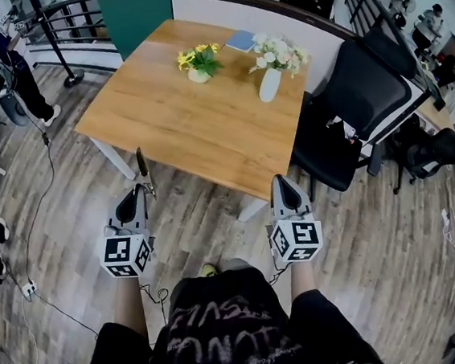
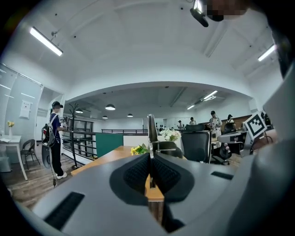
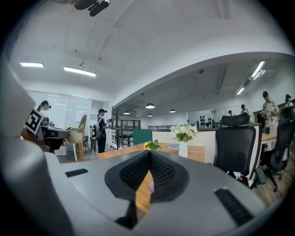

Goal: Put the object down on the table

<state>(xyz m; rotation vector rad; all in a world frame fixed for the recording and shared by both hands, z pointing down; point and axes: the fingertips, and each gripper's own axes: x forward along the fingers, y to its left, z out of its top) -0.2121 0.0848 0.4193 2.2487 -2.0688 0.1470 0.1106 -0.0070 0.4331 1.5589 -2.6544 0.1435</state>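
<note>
My left gripper (image 1: 141,191) is shut on a thin dark flat object (image 1: 142,165) that sticks up out of its jaws, just short of the wooden table's (image 1: 206,131) near left edge. In the left gripper view the flat object (image 2: 151,131) rises as a narrow strip from between the closed pads of the left gripper (image 2: 150,162). My right gripper (image 1: 281,181) hovers at the table's near corner, over the floor. In its own view the right gripper (image 3: 148,159) is shut with nothing held. On the table's far side stand a pot of yellow flowers (image 1: 197,63), a white vase of flowers (image 1: 271,74) and a blue book (image 1: 240,40).
A black office chair (image 1: 353,111) stands close to the table's right side. A person (image 1: 6,63) stands by a railing at the far left. Cables (image 1: 31,238) run over the wood floor on the left. A green partition (image 1: 136,19) is behind the table.
</note>
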